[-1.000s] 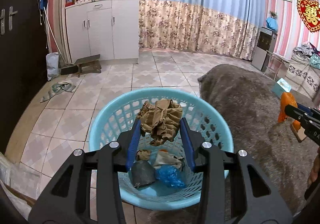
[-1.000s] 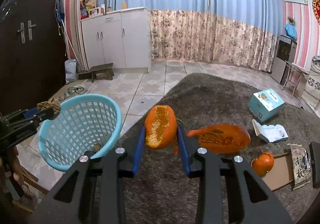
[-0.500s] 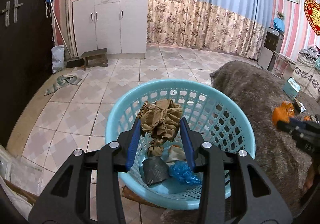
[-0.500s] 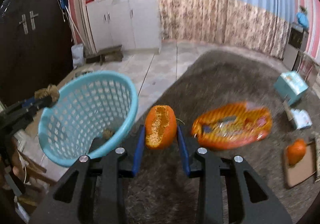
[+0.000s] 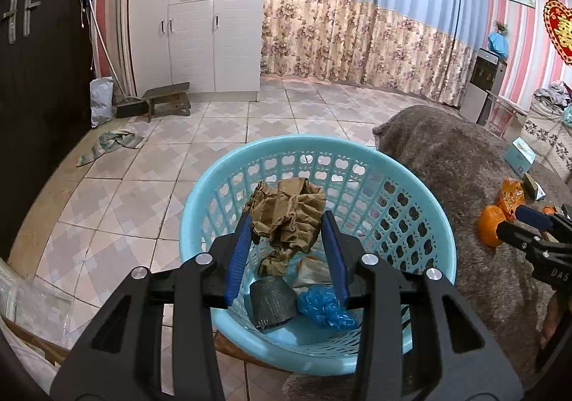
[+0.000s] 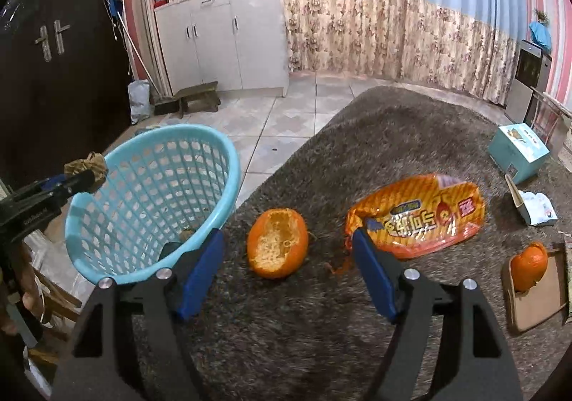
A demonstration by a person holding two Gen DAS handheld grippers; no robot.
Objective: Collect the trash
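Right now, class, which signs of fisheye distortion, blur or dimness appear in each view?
Left wrist view: curtains and tile lines bow outward, corners go black, blue basket sharp. Right wrist view: same bending, dim dark door at left, snack bag slightly soft.

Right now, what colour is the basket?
Light blue basket, clearest in the left wrist view.

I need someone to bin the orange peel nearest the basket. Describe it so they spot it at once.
On the brown shaggy rug, just right of the blue basket, lies a hollow orange peel, pith side up. The other orange piece sits on cardboard; the orange snack bag is flat and printed.
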